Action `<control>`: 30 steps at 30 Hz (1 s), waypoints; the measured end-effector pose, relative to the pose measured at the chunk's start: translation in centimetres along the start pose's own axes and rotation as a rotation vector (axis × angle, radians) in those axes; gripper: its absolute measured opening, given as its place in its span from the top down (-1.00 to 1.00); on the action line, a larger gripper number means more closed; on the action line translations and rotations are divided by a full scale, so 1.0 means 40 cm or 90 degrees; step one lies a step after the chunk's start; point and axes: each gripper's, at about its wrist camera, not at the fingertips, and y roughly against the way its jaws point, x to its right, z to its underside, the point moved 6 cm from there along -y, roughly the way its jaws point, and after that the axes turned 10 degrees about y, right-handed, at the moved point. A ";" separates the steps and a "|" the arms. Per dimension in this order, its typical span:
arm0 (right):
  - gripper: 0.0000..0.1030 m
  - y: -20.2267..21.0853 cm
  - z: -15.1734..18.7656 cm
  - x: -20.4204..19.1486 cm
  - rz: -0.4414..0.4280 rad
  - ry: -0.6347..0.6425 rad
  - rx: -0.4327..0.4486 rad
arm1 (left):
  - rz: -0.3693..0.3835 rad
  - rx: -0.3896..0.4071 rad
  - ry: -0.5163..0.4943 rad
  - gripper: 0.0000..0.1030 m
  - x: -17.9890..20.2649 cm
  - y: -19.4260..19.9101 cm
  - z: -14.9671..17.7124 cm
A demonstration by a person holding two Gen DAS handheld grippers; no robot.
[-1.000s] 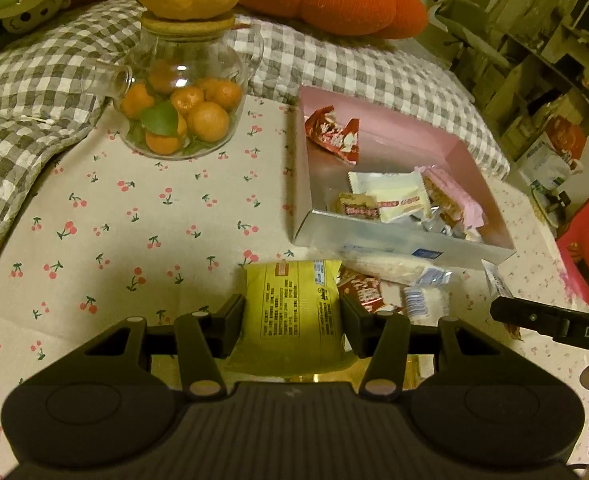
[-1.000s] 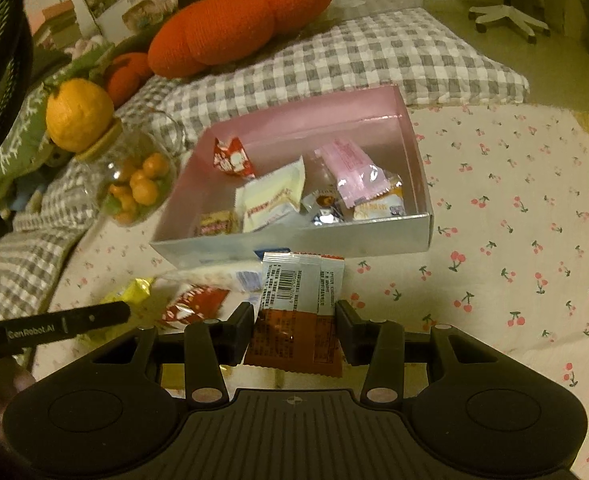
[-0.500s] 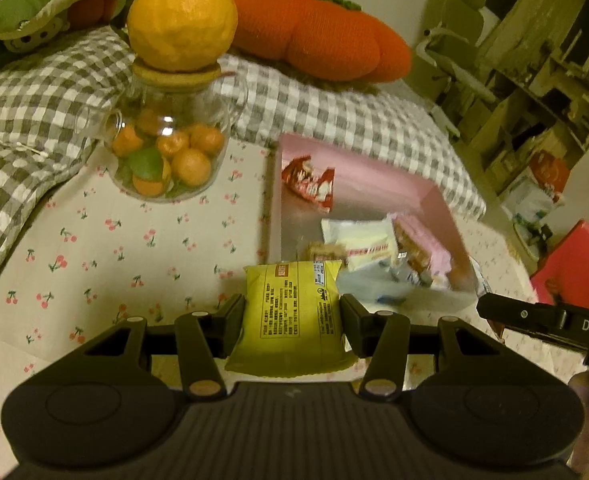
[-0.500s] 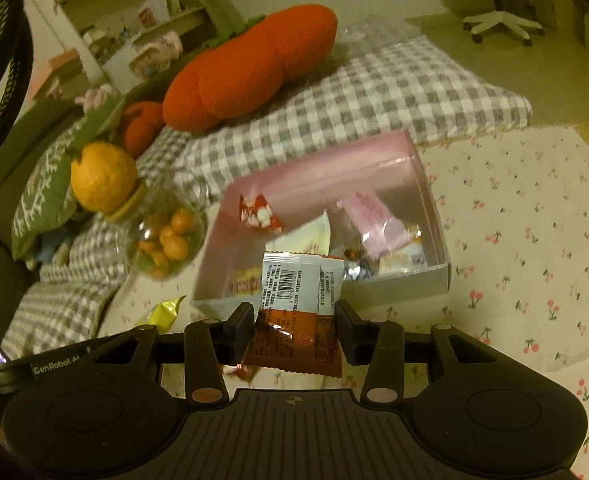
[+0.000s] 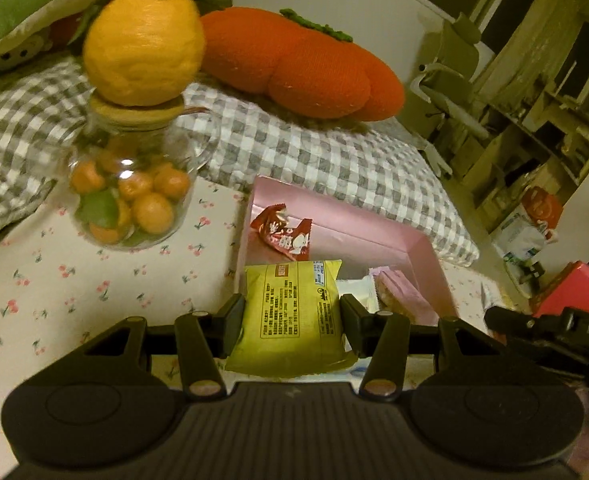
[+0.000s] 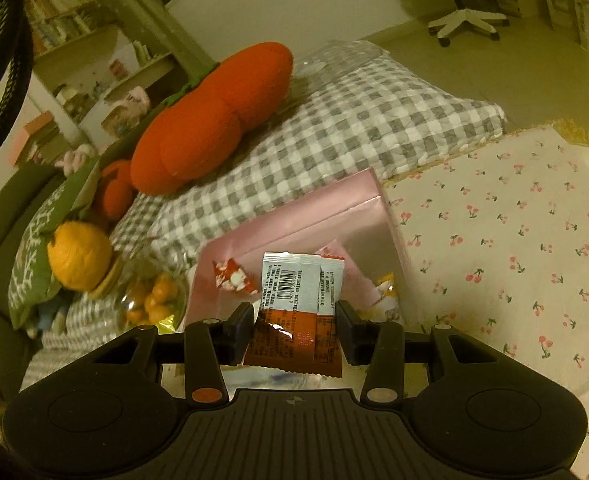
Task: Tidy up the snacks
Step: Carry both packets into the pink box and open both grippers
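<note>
My left gripper (image 5: 292,316) is shut on a yellow snack packet (image 5: 290,312), held in the air just in front of the pink box (image 5: 374,236). My right gripper (image 6: 294,330) is shut on a red and white snack packet (image 6: 298,312), also held up before the pink box (image 6: 294,216). Inside the box lie a red wrapped candy (image 5: 284,238), a pink packet (image 5: 398,290) and other small snacks, partly hidden behind the held packets. The red candy (image 6: 232,276) shows in the right wrist view too.
A glass jar of small oranges (image 5: 132,196) with a big orange (image 5: 142,48) on its lid stands left of the box on the cherry-print cloth (image 5: 54,280). Behind are a grey checked cushion (image 5: 314,148) and an orange plush (image 5: 302,64). The other gripper's arm (image 5: 554,330) reaches in at right.
Both grippers rose and moved toward the pink box with their packets still held. The loose snacks on the cloth in front of the box have dropped out of view.
</note>
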 end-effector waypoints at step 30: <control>0.08 -0.243 -0.078 0.078 0.030 0.050 0.013 | -0.042 0.046 -0.070 -0.22 0.023 -0.131 0.015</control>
